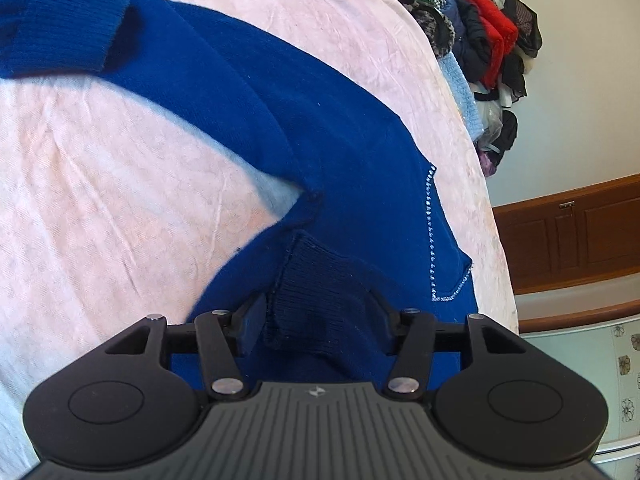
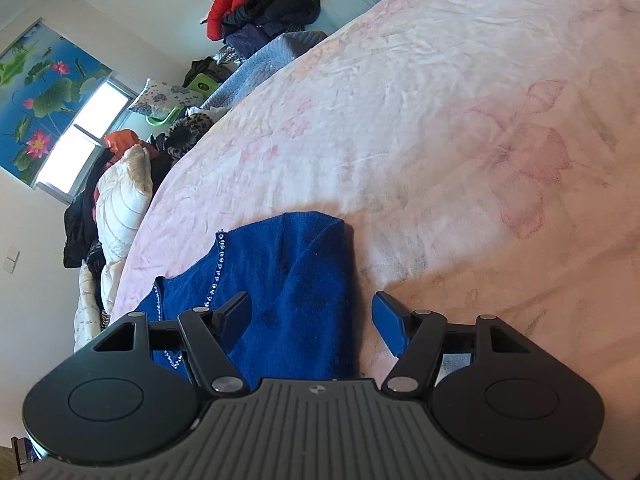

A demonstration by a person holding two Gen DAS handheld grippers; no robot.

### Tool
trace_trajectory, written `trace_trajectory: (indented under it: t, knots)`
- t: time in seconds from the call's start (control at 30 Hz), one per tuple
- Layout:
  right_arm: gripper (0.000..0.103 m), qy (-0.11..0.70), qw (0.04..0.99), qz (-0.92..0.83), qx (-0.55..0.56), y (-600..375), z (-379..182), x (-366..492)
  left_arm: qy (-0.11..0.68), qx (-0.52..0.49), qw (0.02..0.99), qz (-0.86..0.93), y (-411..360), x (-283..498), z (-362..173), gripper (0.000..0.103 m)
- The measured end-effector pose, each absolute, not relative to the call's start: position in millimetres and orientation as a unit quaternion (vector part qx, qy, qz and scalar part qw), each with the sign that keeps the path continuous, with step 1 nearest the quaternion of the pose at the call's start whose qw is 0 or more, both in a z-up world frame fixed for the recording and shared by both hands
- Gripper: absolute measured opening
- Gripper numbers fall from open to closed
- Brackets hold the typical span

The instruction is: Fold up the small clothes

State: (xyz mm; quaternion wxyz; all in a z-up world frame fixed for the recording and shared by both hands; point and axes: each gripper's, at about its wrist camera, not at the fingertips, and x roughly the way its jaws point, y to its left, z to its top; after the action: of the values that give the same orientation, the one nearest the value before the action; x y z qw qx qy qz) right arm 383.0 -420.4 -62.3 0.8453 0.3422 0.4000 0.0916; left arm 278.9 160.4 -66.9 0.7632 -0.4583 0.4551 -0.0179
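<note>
Left tool (image 1: 316, 316) stood half open, pads clear of ribbed cuff (image 1: 316, 292) at 6 o'clock on blue sweater (image 1: 248, 92); right tool (image 2: 310, 316) open, empty; sleeve likely to slide unfolded.

A blue knitted sweater (image 1: 320, 160) lies spread on the pink bedsheet (image 1: 100, 180). At six o'clock the left tongs (image 1: 316, 312) stand parted around a ribbed cuff (image 1: 320, 292). At one o'clock, a clothes pile (image 1: 488, 40) beyond the bed.
</note>
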Motion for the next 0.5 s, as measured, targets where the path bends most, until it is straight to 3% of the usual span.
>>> trace_trajectory:
  t: [0.07, 0.13, 0.33, 0.5]
  knots:
    - [0.07, 0.38, 0.855, 0.096, 0.34, -415, -54, 375, 0.452, -0.46, 0.764, -0.017, 158, 281, -69, 0.05]
    - [0.071, 0.37, 0.859, 0.119, 0.333, -408, -46, 367, 0.454, -0.454, 0.766, -0.019, 154, 284, -71, 0.017]
    - [0.071, 0.36, 0.884, 0.113, 0.277, -401, -32, 368, 0.459, -0.412, 0.787, -0.012, 143, 293, -65, 0.016]
    - [0.071, 0.397, 0.867, 0.077, 0.292, -415, -55, 401, 0.438, -0.321, 0.839, -0.027, 125, 302, -32, 0.008]
